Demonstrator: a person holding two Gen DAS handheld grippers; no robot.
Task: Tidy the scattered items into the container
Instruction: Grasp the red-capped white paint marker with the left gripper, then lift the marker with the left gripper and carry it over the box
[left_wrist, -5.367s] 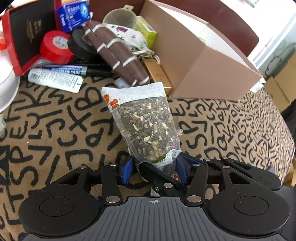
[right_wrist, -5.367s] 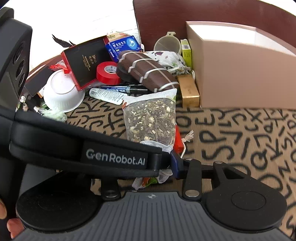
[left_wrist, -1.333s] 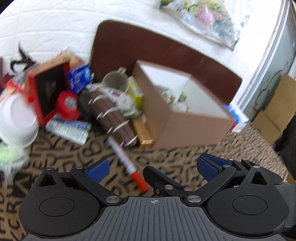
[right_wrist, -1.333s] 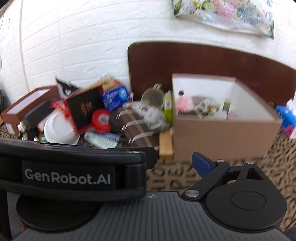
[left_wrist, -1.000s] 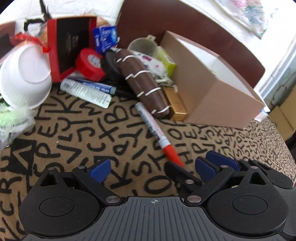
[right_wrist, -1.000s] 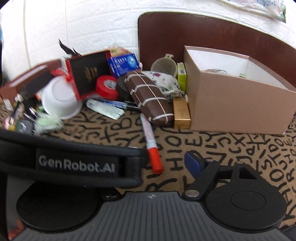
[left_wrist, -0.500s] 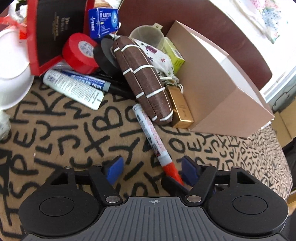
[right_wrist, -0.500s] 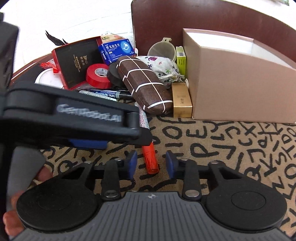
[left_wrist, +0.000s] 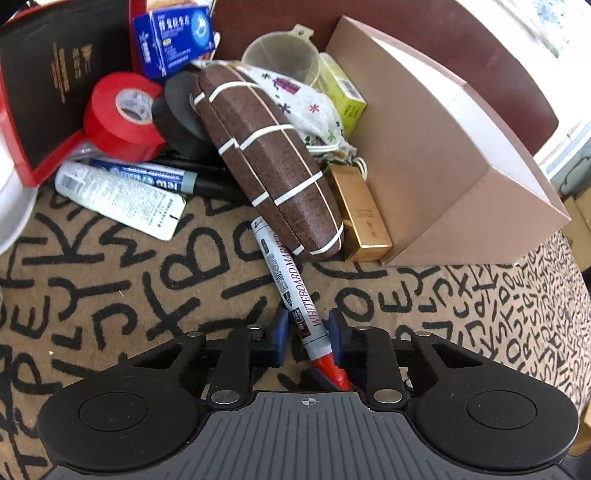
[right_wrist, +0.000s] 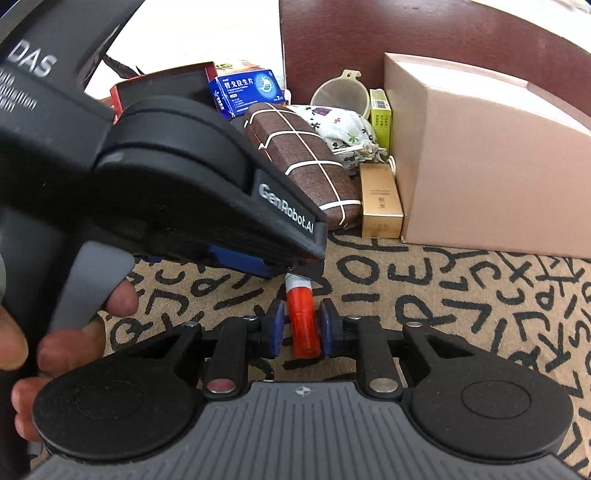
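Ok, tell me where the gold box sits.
In the left wrist view, right of centre, the gold box lies on the patterned cloth between the brown case and the cardboard container.

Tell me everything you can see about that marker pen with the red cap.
The whiteboard marker has a white printed barrel and a red cap. It lies slanted on the patterned cloth, its far end beside the brown case. Both grippers have just closed around it: the left gripper at the barrel, the right gripper at the cap.
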